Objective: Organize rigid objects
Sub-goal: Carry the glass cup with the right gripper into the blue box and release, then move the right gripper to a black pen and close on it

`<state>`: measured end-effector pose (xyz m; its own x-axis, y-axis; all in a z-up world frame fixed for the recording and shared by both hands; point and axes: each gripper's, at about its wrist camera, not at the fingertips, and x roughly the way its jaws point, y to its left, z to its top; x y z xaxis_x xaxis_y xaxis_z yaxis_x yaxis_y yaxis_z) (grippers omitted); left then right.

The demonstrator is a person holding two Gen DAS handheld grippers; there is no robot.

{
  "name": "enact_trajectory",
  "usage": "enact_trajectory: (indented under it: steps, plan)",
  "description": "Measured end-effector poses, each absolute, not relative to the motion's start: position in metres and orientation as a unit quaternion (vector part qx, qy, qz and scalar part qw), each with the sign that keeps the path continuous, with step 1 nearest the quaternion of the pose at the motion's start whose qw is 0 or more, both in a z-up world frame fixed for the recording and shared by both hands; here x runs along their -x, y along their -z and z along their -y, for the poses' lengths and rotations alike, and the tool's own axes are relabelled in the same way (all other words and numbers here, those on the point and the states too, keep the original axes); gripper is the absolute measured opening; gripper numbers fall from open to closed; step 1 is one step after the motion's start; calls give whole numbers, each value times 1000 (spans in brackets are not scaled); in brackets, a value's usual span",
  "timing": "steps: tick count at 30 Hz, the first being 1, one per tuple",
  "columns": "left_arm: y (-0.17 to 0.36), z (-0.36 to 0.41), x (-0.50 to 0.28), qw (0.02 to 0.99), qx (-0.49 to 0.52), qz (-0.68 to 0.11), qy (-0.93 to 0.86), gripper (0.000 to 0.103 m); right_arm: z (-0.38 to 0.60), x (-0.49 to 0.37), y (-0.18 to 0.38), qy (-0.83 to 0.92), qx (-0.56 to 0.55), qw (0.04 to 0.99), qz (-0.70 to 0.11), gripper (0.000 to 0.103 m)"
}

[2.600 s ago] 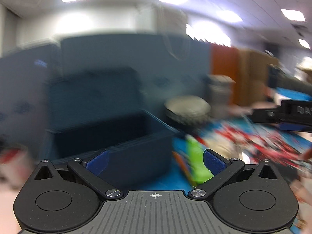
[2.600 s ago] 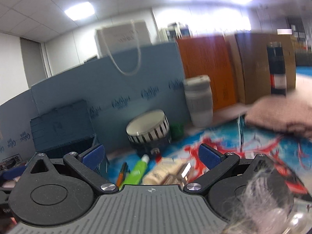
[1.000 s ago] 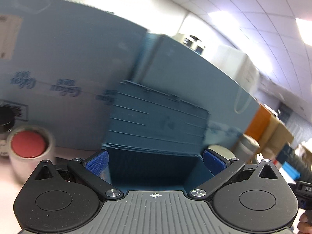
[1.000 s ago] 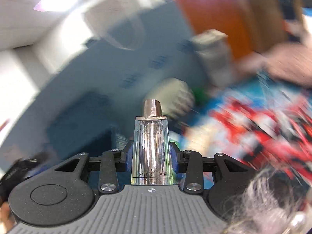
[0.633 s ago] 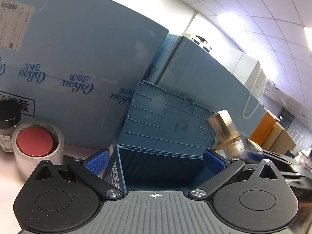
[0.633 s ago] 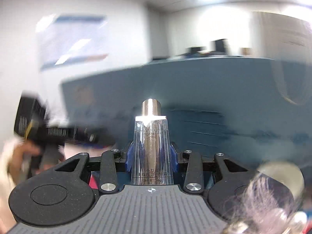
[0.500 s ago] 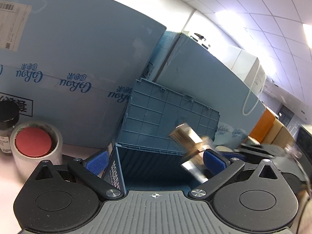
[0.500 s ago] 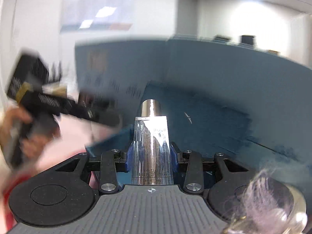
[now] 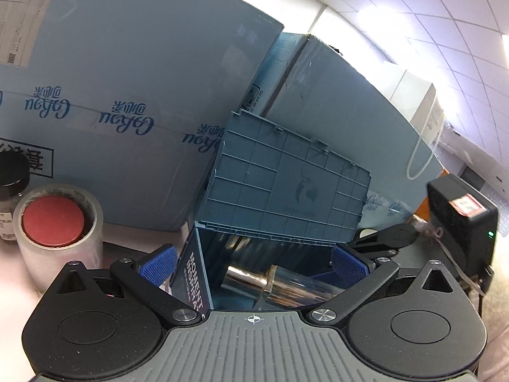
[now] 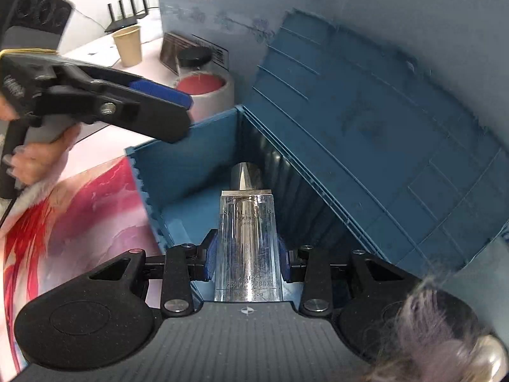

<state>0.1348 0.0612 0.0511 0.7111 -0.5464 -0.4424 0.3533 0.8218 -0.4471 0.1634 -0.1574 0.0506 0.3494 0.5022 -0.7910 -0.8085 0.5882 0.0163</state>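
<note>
1. Left wrist view: the left gripper (image 9: pixel 253 262) is spread wide, nothing between its blue pads (image 9: pixel 159 262).
2. Straight ahead of it stands the open blue box (image 9: pixel 203 283), whose ribbed lid (image 9: pixel 283 184) is tipped up and back against the pale blue cartons (image 9: pixel 127 95) behind.
3. A clear bottle (image 9: pixel 286 289) with a silver cap lies across the box mouth, just beyond the gripper's right finger, cap end toward the centre.
4. The right gripper (image 9: pixel 353 264) comes in from the right side and its black body (image 9: pixel 461 216) shows a small green light.
5. To the left of the left gripper stands a tape roll (image 9: pixel 60 232) with a red disc in its core, and a dark-capped jar (image 9: pixel 11 191) sits further left at the frame edge.
6. Right wrist view: the right gripper (image 10: pixel 248 254) is pinching the bottle (image 10: pixel 248 242) between its pads, cap pointing forward and down into the box (image 10: pixel 191 165).
7. The bottle's cap is inside the box opening, above the blue floor; whether it touches the floor I cannot tell.
8. The lid (image 10: pixel 381 146) rises ahead and to the right.
9. The left gripper (image 10: pixel 162 92) hangs over the box's far-left corner, held by a hand (image 10: pixel 35 156).
10. Beyond it on the table (image 10: pixel 95 51) are the tape roll (image 10: pixel 206 89), the jar (image 10: pixel 194 57) and a paper cup (image 10: pixel 128 46).
</note>
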Motion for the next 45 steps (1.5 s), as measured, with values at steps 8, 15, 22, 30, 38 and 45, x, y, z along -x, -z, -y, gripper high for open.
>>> enact_trajectory:
  steps: [8,15,22,30,38,45]
  plan:
    - [-51,-57,-135,908,163,-292,251,103,164,-178,-41,-400,149,791,-437,35]
    - [-52,-57,-132,906,166,-289,259,103,170,-166,-53,-370,140,824,-405,56]
    - [-63,-51,-116,904,163,-262,295,103,202,-109,-85,-337,90,890,-294,83]
    - [-81,-17,-73,886,97,-210,401,103,242,4,-95,-148,-141,971,-126,103]
    - [-73,33,-39,858,39,-218,464,103,283,67,-70,-25,-203,965,-164,103]
    - [-49,69,-22,838,-16,-245,487,103,299,129,-39,-37,-20,993,-112,103]
